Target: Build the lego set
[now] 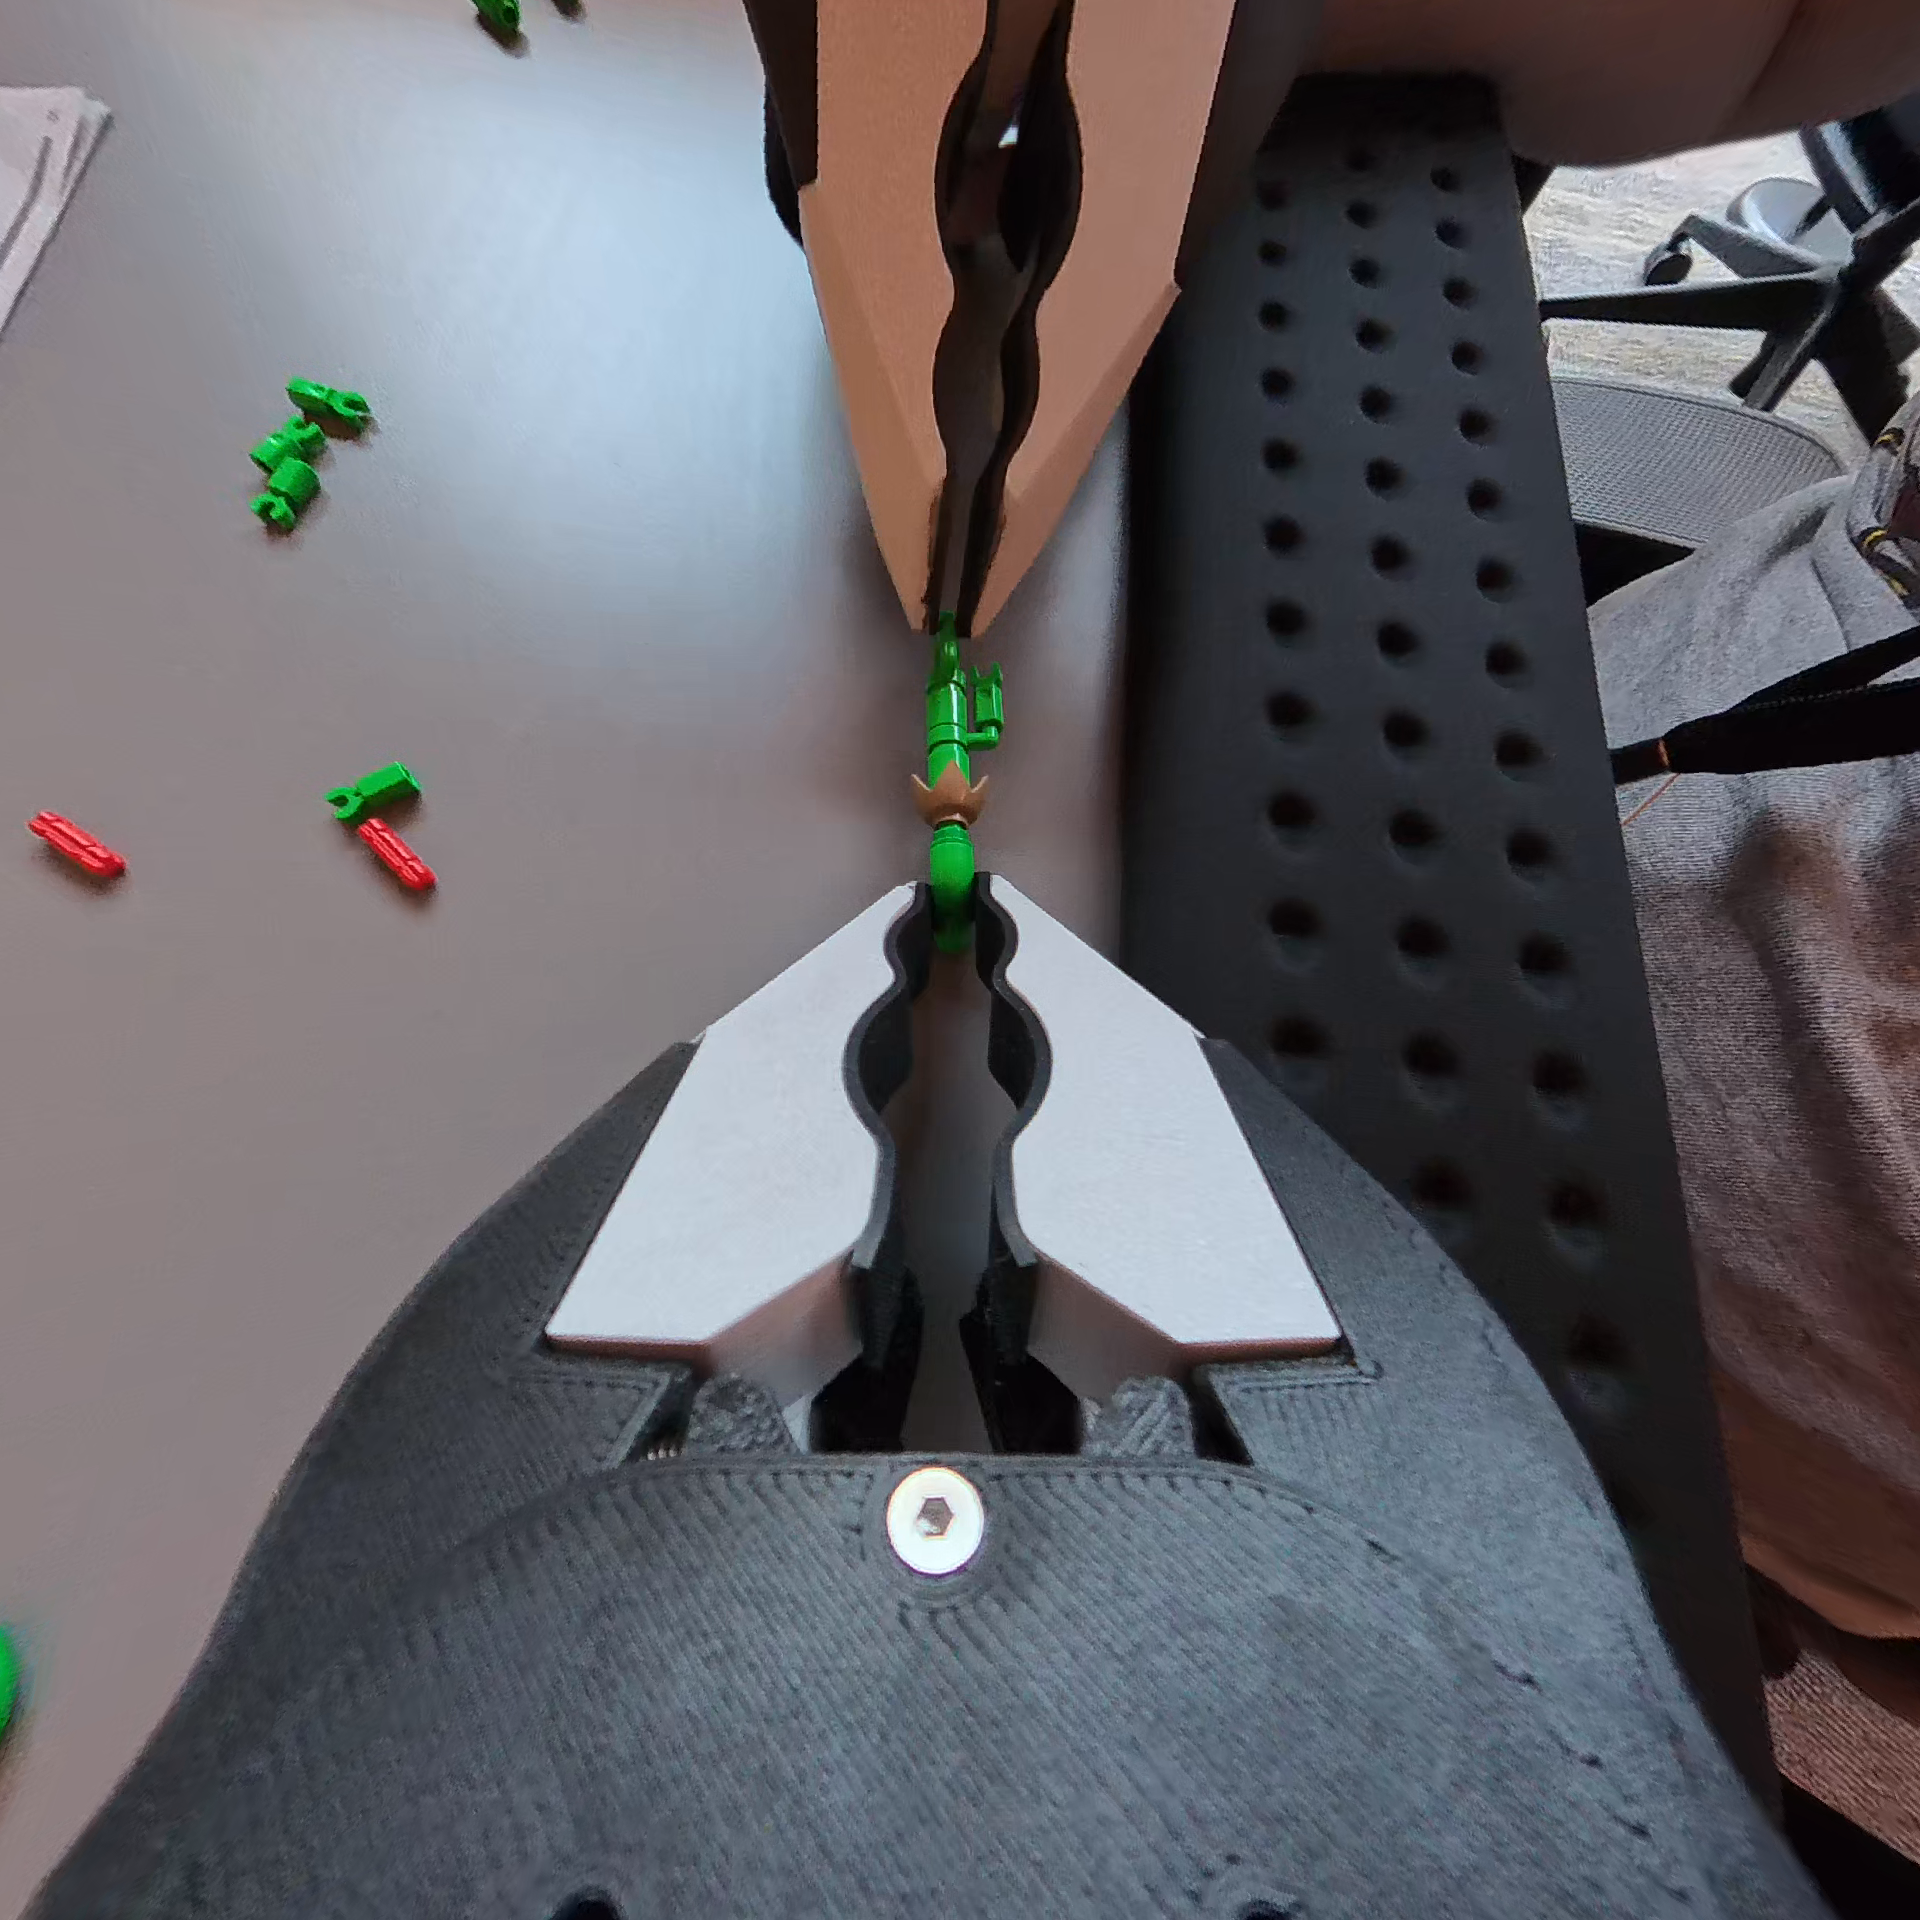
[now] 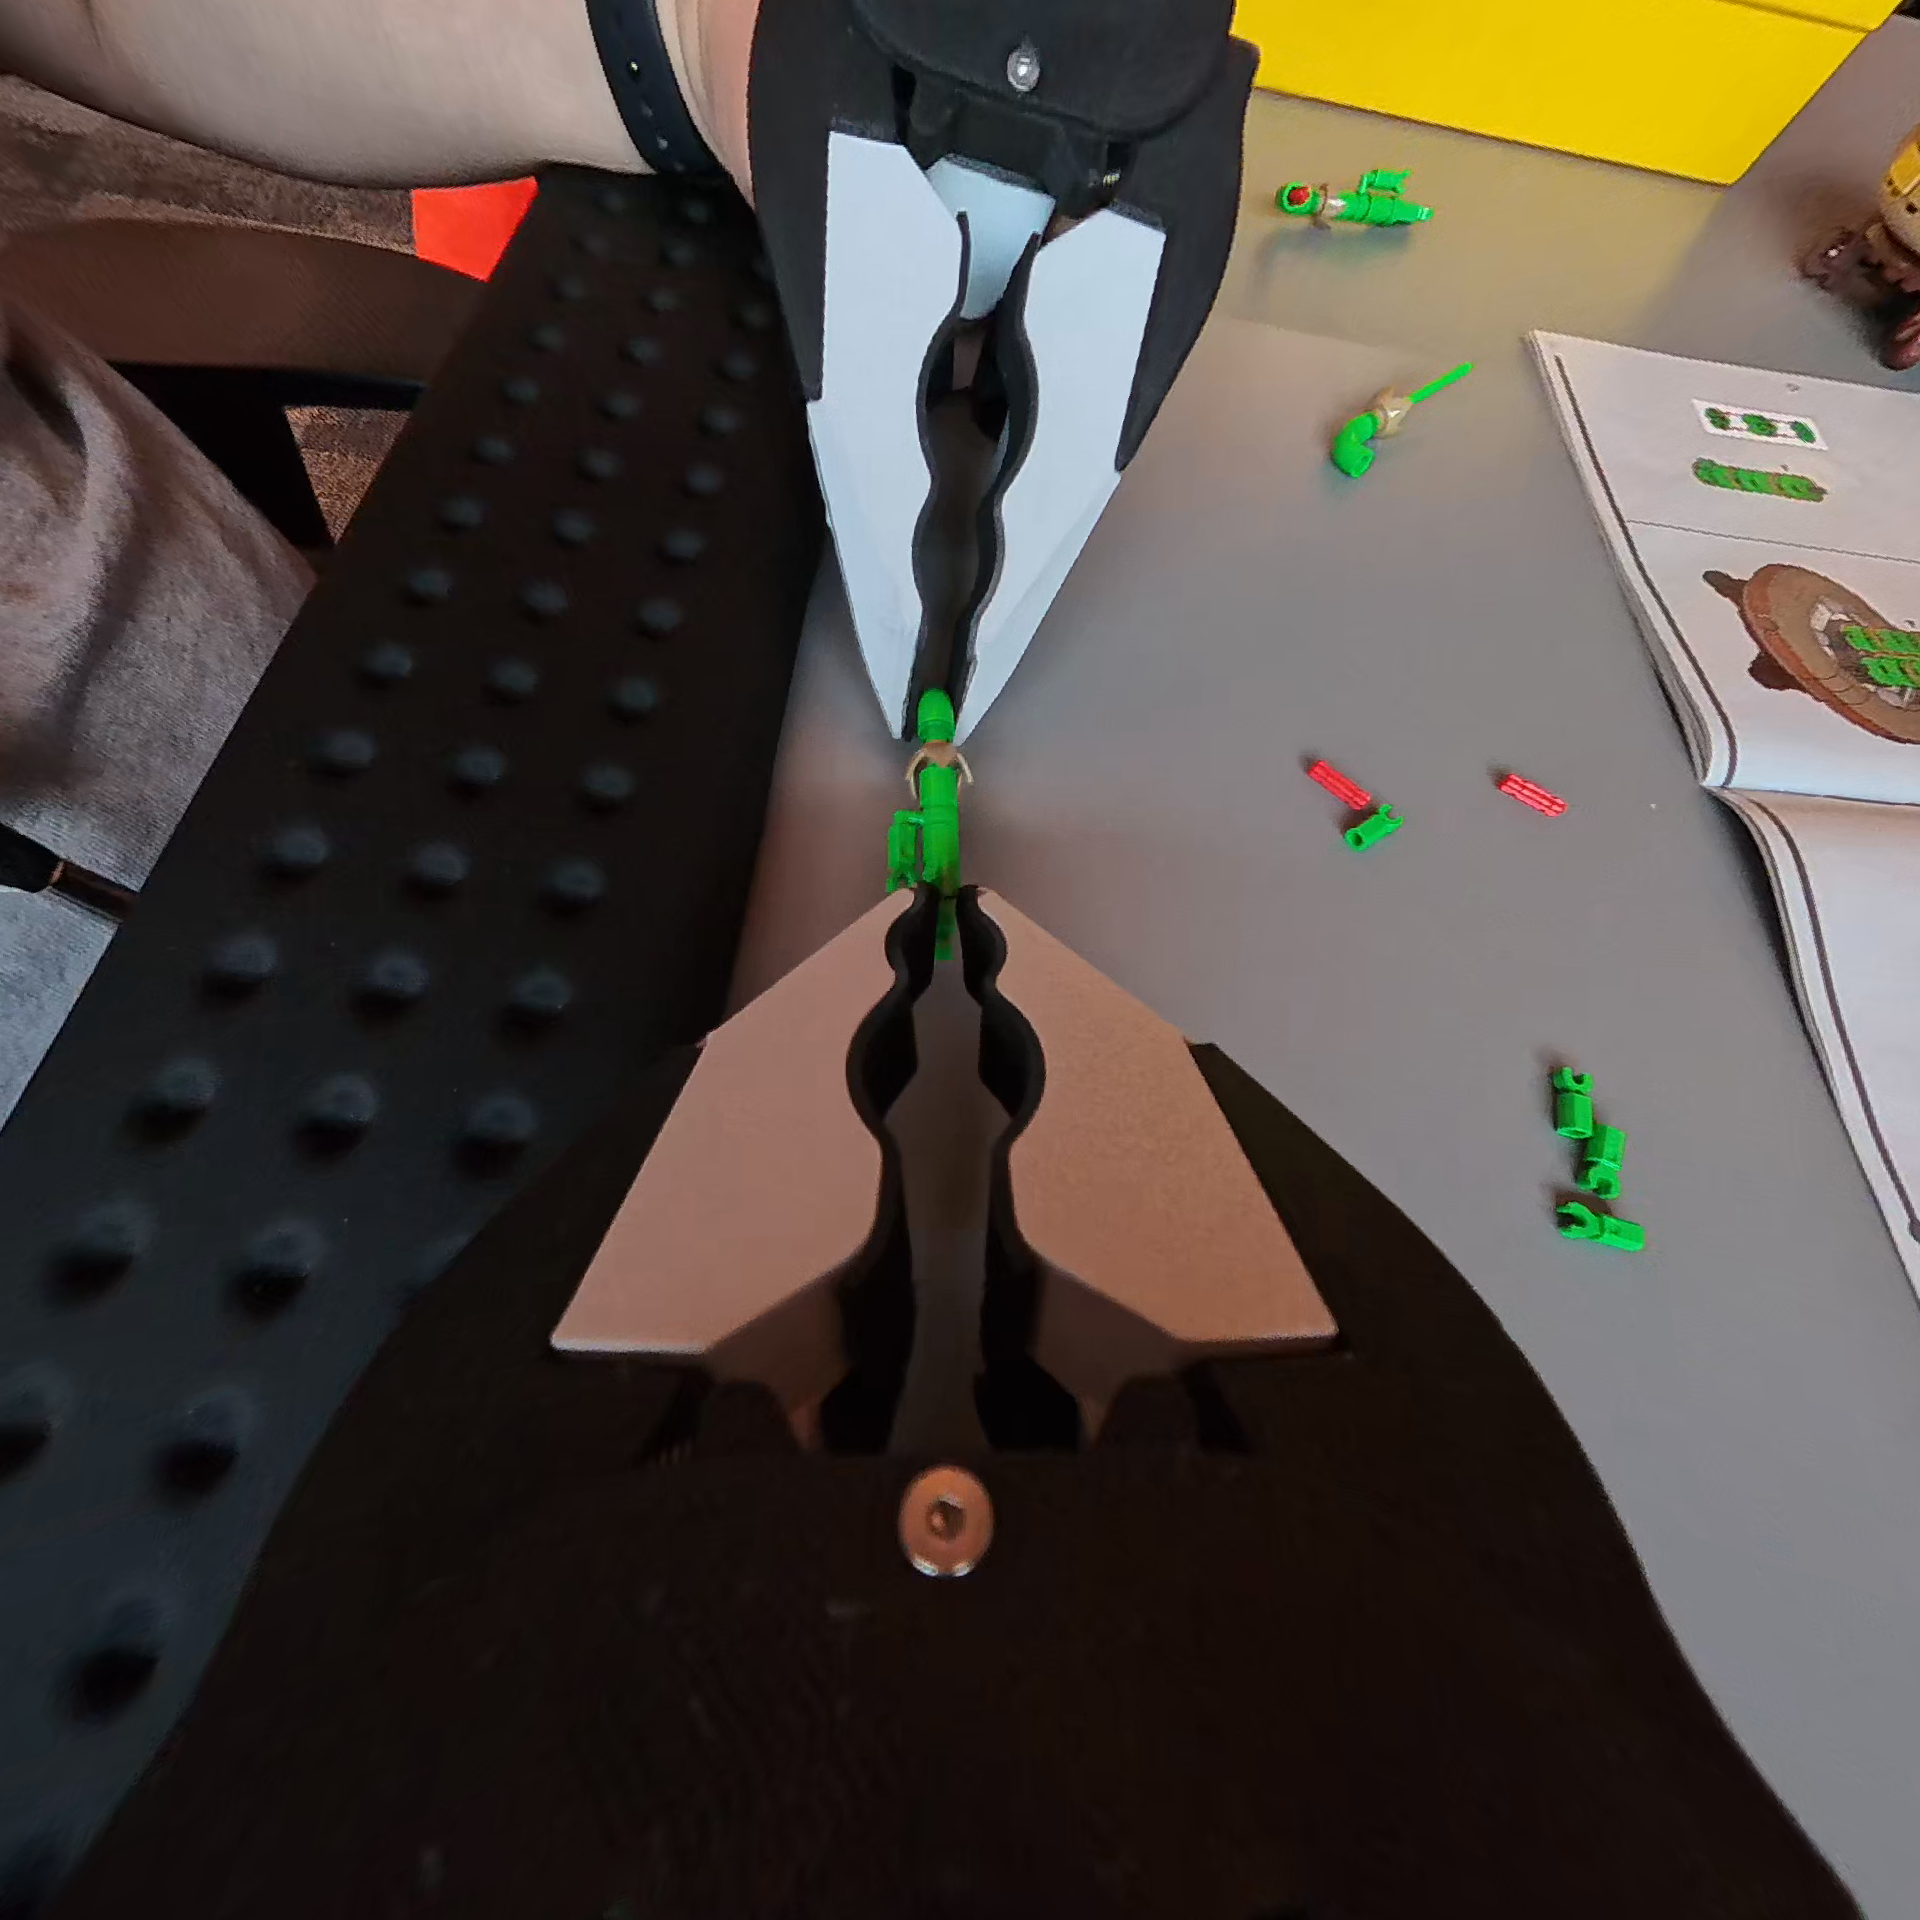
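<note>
A thin green lego stem (image 1: 951, 727) with a tan leaf collar and a side clip hangs in the air between my two grippers, just above the grey table's near edge. My left gripper (image 1: 951, 902), with white fingers, is shut on the stem's thick green elbow end. My right gripper (image 2: 940, 906), with tan fingers, is shut on the stem's thin bar end. The stem also shows in the right wrist view (image 2: 935, 821). Each gripper appears tip to tip in the other's view: the right gripper (image 1: 951, 623) and the left gripper (image 2: 935, 727).
Loose green clips (image 2: 1595, 1164), two red pins (image 2: 1340, 784) and two other small stem assemblies (image 2: 1351, 203) lie on the table (image 2: 1299, 987). An open instruction booklet (image 2: 1766, 623) and a yellow box (image 2: 1538, 73) are at the right. A black perforated strip (image 2: 416, 831) runs along the table's edge. The grippers' ends are close to 5 centimeters from one another.
</note>
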A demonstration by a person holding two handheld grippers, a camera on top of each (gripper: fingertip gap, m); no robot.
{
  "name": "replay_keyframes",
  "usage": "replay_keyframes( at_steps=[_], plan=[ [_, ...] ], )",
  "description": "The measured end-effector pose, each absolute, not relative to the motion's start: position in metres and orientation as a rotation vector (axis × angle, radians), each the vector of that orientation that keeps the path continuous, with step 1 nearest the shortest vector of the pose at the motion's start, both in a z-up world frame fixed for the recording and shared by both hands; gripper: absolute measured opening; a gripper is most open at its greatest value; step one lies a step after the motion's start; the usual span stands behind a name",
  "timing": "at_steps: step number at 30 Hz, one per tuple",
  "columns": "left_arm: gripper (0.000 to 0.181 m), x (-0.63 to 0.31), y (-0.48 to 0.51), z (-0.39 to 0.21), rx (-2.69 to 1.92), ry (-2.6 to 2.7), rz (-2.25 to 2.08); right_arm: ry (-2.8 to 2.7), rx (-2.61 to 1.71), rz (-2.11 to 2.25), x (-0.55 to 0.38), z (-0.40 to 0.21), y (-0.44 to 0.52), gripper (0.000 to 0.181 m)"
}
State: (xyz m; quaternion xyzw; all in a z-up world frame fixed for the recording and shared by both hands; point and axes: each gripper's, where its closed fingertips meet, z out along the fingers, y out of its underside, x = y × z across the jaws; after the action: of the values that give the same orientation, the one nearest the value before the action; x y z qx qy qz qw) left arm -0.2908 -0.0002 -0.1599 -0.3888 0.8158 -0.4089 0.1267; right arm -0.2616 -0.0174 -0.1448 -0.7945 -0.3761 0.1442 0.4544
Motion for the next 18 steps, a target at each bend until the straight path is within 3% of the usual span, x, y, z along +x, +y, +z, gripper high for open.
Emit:
replay_keyframes(
  at_steps=[6, 10, 13, 18],
  plan=[
    [0.006, -0.278, 0.015, -0.137, -1.196, 2.183, -1.273, -0.764, -1.85, 0.368, -0.244, -0.114, -0.011, 0.012],
    [0.006, -0.261, 0.038, -0.11, -1.215, 1.934, -1.235, -0.376, -1.744, 0.479, -0.211, -0.073, 0.005, 0.022],
    [0.006, -0.25, 0.049, -0.091, -1.205, 1.778, -1.139, 0.041, -1.668, 0.763, -0.189, -0.05, 0.018, 0.046],
    [0.006, -0.233, 0.059, -0.064, -1.183, 1.563, -0.943, 0.404, -1.441, 1.026, -0.191, -0.034, 0.037, 0.035]
  ],
)
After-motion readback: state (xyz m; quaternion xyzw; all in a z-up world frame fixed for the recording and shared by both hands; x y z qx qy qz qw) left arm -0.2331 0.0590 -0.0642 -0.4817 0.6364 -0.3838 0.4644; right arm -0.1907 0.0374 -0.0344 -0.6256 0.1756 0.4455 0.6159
